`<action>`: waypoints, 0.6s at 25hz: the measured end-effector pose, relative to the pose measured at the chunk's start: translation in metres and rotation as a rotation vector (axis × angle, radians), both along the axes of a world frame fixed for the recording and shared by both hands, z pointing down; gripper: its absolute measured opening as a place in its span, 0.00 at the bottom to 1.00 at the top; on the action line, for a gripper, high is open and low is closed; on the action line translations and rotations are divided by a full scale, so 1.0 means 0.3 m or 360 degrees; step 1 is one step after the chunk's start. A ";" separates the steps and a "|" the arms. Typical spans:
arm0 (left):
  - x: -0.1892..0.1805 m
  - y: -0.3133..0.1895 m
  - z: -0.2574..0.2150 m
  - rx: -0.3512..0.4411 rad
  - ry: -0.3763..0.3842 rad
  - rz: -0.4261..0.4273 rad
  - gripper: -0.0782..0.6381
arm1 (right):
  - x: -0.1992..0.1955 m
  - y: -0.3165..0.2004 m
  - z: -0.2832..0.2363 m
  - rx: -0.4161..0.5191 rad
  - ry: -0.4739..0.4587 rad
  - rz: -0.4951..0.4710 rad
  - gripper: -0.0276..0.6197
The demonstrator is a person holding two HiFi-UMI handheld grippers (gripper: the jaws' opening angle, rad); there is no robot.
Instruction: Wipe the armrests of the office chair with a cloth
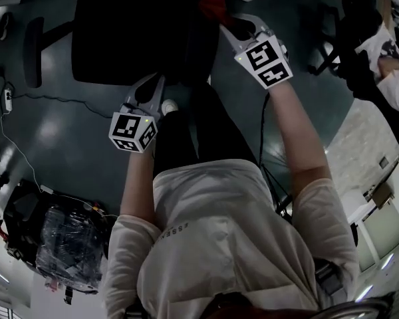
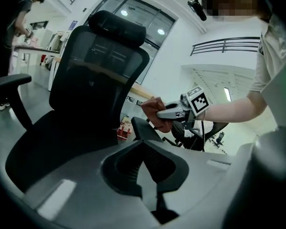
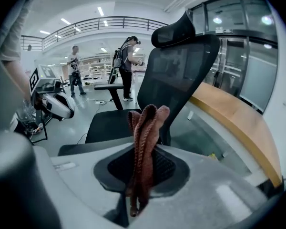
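The black office chair [image 1: 130, 32] stands in front of me, its mesh back [image 3: 178, 75] upright. My right gripper [image 1: 231, 22] is shut on a reddish-brown cloth [image 3: 144, 137], folded and standing up between the jaws. It holds the cloth [image 2: 154, 109] just above the chair's right armrest [image 2: 144, 128]; I cannot tell if they touch. That armrest [image 3: 83, 148] shows close below the jaws. My left gripper [image 1: 151, 88] hangs lower, in front of the seat, jaws together with nothing in them. The far armrest [image 1: 33, 50] is untouched.
A cable and power strip [image 1: 6, 98] lie on the dark floor at left. A plastic-wrapped cart [image 1: 70, 241] stands near my left side. Another chair base [image 1: 329, 45] is at right. Two people [image 3: 127, 66] stand far behind; a wooden counter [image 3: 233, 120] runs along the glass wall.
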State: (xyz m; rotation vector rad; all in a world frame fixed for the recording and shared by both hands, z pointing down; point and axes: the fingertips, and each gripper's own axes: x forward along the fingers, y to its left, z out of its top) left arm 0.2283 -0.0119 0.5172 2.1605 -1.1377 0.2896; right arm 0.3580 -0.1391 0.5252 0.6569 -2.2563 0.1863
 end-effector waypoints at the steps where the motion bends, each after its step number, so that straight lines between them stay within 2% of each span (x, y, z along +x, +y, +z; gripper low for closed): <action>1: -0.003 -0.018 0.004 -0.0006 0.0003 -0.0023 0.13 | -0.012 -0.046 0.008 0.0000 -0.0005 -0.0056 0.12; 3: -0.011 -0.053 0.009 -0.0021 0.0025 -0.0083 0.13 | -0.044 -0.125 0.025 -0.0038 -0.0050 -0.0166 0.12; 7: -0.024 -0.111 0.029 -0.0059 0.0050 -0.0195 0.13 | -0.119 -0.205 0.060 -0.0244 -0.0205 -0.0481 0.12; 11: -0.041 -0.155 0.056 -0.0092 0.0078 -0.0289 0.13 | -0.159 -0.220 0.125 -0.0429 -0.0181 -0.0772 0.12; 15: -0.043 -0.177 0.076 -0.0116 0.0086 -0.0332 0.13 | -0.180 -0.181 0.174 -0.0596 -0.0196 -0.0927 0.12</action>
